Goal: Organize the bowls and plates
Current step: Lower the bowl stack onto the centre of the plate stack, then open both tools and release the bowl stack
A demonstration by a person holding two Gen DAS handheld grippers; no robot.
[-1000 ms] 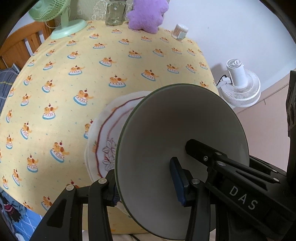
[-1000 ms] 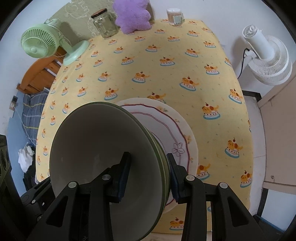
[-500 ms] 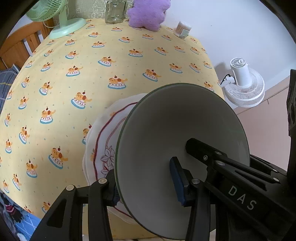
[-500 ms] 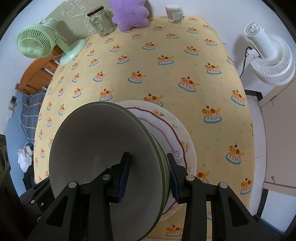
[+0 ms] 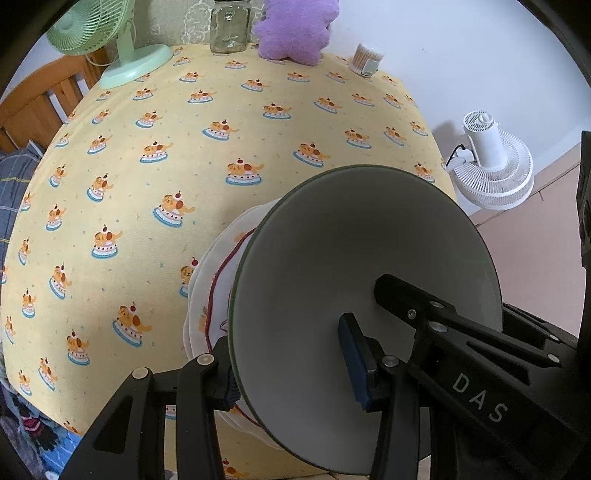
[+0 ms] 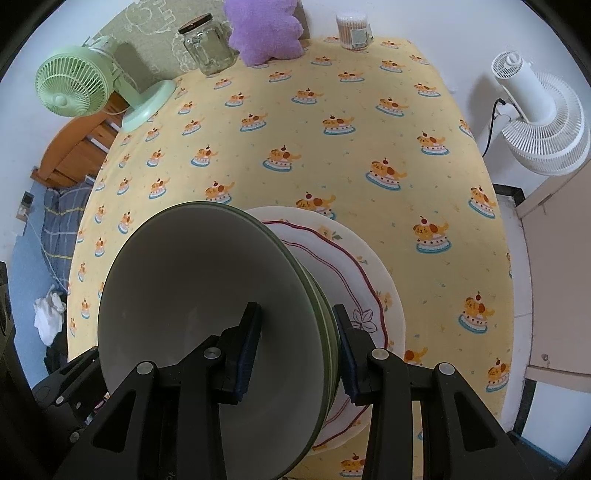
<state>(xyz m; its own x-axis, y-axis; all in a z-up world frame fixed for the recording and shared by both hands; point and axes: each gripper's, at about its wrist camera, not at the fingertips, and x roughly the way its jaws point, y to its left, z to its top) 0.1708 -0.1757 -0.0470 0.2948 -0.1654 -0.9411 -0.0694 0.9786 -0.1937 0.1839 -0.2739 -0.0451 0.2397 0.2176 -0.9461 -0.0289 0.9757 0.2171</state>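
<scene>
Since a second ago the view has been pulling back: more of the yellow counter (image 5: 184, 155) is showing, and the patterned plate (image 6: 347, 273) is sitting closer to the near edge of the frame. The left tongs (image 5: 291, 365) are clamping the rim of the green-edged bowl (image 5: 354, 258) at about 6 o'clock, one pad outside and one inside the bowl. The right tongs (image 6: 295, 354) are gripping the rim of the same stack of bowls (image 6: 207, 302), which looks like several nested together. The bowls are hanging over the plate, hiding its left part in the right wrist view. At 11 o'clock a green fan (image 6: 70, 88) is standing, a glass jar (image 6: 207, 48) and a purple plush (image 6: 266, 29) at 12.
</scene>
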